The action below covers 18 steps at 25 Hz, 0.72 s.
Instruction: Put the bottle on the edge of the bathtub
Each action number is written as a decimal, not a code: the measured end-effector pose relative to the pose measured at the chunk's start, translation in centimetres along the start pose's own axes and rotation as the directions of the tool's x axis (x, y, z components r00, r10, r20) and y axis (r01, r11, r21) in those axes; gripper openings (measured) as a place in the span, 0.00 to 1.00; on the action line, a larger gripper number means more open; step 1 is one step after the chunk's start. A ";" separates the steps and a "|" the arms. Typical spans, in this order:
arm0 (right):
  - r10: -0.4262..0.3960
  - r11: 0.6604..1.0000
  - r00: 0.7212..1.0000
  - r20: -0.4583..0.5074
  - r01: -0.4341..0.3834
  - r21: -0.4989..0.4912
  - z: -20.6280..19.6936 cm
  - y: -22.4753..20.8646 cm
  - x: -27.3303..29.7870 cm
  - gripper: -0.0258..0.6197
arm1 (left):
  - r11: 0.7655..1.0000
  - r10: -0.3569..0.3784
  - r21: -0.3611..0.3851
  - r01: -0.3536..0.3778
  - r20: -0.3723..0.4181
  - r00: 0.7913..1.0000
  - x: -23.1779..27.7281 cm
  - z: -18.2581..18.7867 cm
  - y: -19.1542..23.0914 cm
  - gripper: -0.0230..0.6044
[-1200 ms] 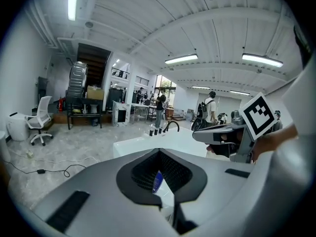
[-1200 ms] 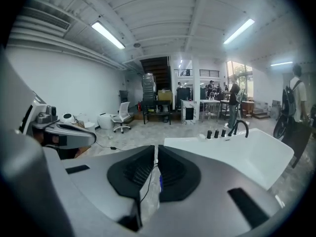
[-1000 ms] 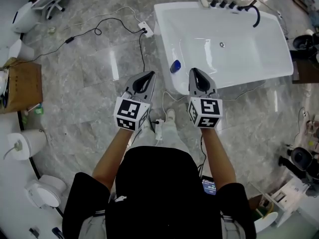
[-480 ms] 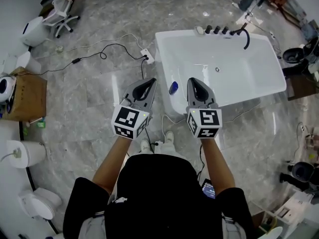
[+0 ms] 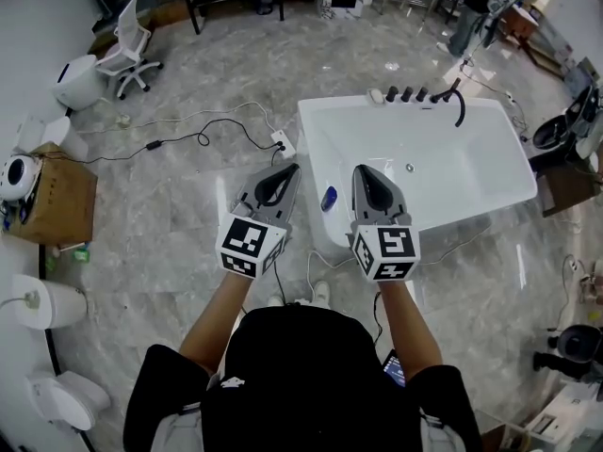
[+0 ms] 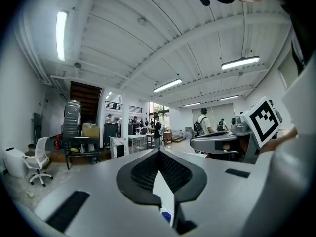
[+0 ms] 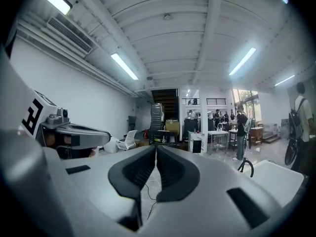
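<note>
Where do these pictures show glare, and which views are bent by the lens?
Head view: the glossy floor mirrors the ceiling lights as pale streaks, and the white bathtub shines, with little detail inside. Left gripper view: strong fisheye bending of the ceiling, dark corners, and a washed-out ceiling lamp. Right gripper view: the same bending and dark corners, with a bright light strip.

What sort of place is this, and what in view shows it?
Probably a workshop or test hall, not a home bathroom: a bathtub stands on open floor among trailing cables, an office chair and a toilet.
</note>
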State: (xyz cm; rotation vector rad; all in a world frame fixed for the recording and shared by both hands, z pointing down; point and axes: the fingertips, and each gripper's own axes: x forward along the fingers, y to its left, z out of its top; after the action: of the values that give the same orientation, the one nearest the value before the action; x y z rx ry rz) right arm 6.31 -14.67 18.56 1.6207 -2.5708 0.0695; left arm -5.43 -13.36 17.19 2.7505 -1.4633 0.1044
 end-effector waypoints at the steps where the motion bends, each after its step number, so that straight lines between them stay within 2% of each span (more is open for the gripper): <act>1: 0.001 1.000 1.000 0.005 -0.001 -0.003 0.3 0.0 -0.1 0.09 | 1.000 0.000 0.001 0.000 0.005 1.000 0.0 0.3 -0.1 0.05; 18: -0.005 1.000 1.000 0.029 0.005 -0.009 1.5 -0.8 -1.6 0.08 | 1.000 -0.007 -0.010 0.007 0.025 1.000 0.1 1.3 -1.5 0.05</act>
State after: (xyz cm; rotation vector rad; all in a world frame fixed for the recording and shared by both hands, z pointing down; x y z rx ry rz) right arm 7.62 -13.75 16.92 1.6373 -2.5844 0.0346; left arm -4.04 -12.64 15.94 2.7587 -1.4556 0.0623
